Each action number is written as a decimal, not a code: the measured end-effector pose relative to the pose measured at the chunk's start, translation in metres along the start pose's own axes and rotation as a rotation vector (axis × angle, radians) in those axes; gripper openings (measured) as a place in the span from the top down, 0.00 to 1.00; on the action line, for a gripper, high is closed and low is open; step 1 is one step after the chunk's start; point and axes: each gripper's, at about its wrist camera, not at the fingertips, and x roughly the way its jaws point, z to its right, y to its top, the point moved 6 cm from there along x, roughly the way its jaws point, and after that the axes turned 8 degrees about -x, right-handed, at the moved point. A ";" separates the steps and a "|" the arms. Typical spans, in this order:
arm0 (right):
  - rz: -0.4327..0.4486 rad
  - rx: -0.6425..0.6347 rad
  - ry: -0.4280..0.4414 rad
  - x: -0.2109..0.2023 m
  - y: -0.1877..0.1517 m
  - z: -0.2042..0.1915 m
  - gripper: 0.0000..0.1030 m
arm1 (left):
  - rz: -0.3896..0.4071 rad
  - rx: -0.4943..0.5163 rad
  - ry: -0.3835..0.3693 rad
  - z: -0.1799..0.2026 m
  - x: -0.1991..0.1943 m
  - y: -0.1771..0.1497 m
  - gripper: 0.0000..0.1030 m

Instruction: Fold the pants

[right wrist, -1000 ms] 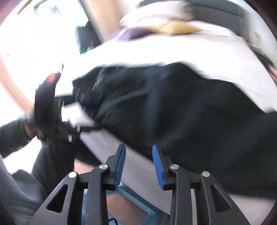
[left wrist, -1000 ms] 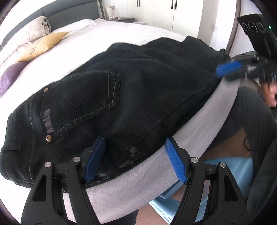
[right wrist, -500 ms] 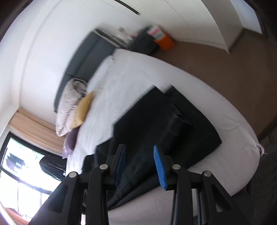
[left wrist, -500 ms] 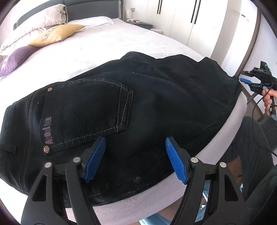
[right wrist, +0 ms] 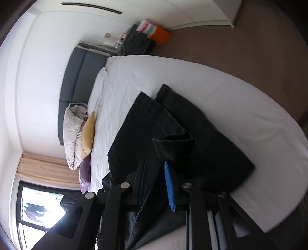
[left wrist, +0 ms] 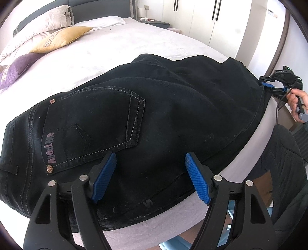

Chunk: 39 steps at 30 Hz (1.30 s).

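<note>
Black jeans [left wrist: 163, 119] lie across the near edge of a white bed, back pocket and waistband to the left. My left gripper [left wrist: 150, 173] is open, hovering just above the seat of the jeans with nothing between its blue pads. My right gripper [right wrist: 155, 182] is open at the leg end, its blue pads straddling the edge of the fabric [right wrist: 173, 148]; a small flap of hem curls up just ahead of them. It also shows in the left wrist view [left wrist: 269, 85] at the far right edge of the jeans, held by a hand.
White bed sheet [left wrist: 134, 46] stretches behind the jeans. Yellow, purple and white pillows [left wrist: 57, 38] lie by the grey headboard. White wardrobes [left wrist: 211, 17] stand beyond. My dark-clothed legs [left wrist: 279, 157] are at the bed's edge.
My left gripper has drawn nearer over the jeans' seat. My right gripper swung away from the jeans and now sits at the leg end with its pads around the fabric edge.
</note>
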 end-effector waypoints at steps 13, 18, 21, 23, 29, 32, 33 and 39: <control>-0.033 0.093 -0.154 -0.007 0.013 0.013 0.47 | 0.013 -0.004 -0.001 -0.001 -0.001 -0.004 0.27; -0.043 0.096 -0.155 -0.002 0.019 0.015 0.65 | 0.017 -0.006 -0.008 -0.003 -0.001 -0.005 0.26; -0.037 0.110 -0.152 -0.006 0.017 0.026 0.84 | 0.020 -0.004 -0.011 -0.004 -0.001 -0.006 0.25; -0.030 0.091 -0.137 -0.007 0.016 0.029 0.88 | 0.019 0.001 -0.010 -0.004 -0.001 -0.006 0.25; 0.033 0.032 -0.126 -0.015 0.012 0.024 0.90 | 0.011 0.005 -0.001 -0.002 -0.001 -0.005 0.24; 0.081 0.016 -0.121 -0.026 0.008 0.022 0.93 | 0.009 0.006 0.005 -0.001 -0.001 -0.004 0.24; 0.097 0.014 -0.124 -0.030 0.007 0.023 0.93 | 0.009 0.007 0.006 0.000 -0.001 -0.003 0.24; 0.141 0.027 -0.119 -0.044 0.003 0.032 0.93 | 0.008 0.008 0.013 0.002 0.001 -0.002 0.21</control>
